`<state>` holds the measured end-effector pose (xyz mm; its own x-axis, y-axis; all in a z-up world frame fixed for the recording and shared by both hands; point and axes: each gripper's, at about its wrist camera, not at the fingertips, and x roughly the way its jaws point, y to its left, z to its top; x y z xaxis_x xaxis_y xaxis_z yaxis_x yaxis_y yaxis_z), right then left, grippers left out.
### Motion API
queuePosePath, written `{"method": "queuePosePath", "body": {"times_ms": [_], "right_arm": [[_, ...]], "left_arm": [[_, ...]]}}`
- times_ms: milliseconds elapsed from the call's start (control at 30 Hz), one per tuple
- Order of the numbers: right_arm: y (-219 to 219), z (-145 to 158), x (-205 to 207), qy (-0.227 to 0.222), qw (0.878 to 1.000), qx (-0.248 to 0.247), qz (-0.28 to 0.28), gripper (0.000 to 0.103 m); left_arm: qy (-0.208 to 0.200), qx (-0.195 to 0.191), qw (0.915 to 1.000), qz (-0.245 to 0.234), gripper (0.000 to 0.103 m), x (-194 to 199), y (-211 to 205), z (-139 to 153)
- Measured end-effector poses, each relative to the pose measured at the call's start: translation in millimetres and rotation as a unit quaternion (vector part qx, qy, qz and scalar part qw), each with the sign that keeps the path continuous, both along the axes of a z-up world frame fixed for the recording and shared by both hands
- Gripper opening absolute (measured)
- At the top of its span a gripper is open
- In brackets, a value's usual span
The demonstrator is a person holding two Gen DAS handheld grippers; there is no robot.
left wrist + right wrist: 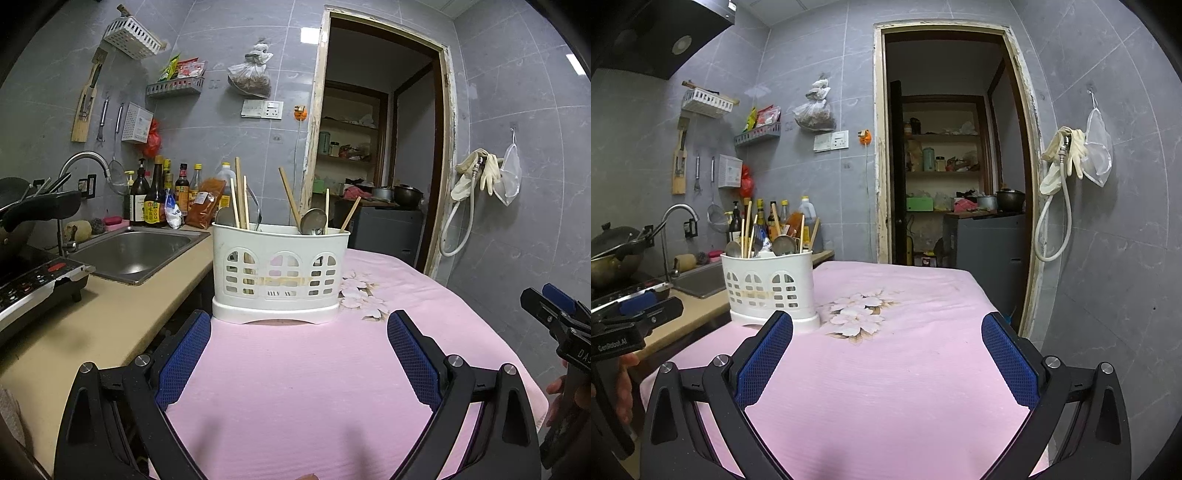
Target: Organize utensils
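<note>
Pink-clothed table [295,387] wide open, and the white utensil caddy [279,273] stands at its left edge, chopsticks [240,195] and spoons [313,220] mixed inside. Best play, I'd say: take one stick high, lift straight. Left gripper [297,345] spread, empty, caddy just ahead between its fingers; right gripper [886,350] spread too, caddy beyond its left fingertip.

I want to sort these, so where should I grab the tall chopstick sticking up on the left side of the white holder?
Grip the tall chopstick on its bare upper shaft, well above the white holder rim. Come down from above with the left gripper, jaws straddling the thin stick, since it stands nearly upright, close to other chopsticks, and lifts straight out.
</note>
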<state>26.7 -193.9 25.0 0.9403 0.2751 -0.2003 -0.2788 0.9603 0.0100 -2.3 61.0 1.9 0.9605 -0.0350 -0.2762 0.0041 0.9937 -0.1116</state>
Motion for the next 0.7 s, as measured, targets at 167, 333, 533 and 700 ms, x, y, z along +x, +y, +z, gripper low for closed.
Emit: {"method": "queuePosePath", "body": {"times_ms": [167, 333, 533, 700], "right_arm": [[-0.2, 0.4, 0.1, 0.003, 1.000, 0.004, 0.000, 0.103], [0.2, 0.7, 1.1, 0.005, 1.000, 0.006, 0.000, 0.103], [0.2, 0.6, 1.2, 0.005, 1.000, 0.006, 0.000, 0.103], [0.4, 0.8, 1.1, 0.005, 1.000, 0.006, 0.000, 0.103]], "left_arm": [[0.001, 0.001, 1.0000, 0.000, 0.094, -0.7, -0.1, 0.1], [-0.001, 0.000, 1.0000, 0.000, 0.094, -1.1, 0.1, 0.2], [-0.001, 0.000, 1.0000, 0.001, 0.094, -1.3, 0.7, 0.4], [-0.001, 0.001, 1.0000, 0.001, 0.094, -1.2, 0.2, 0.1]]}}
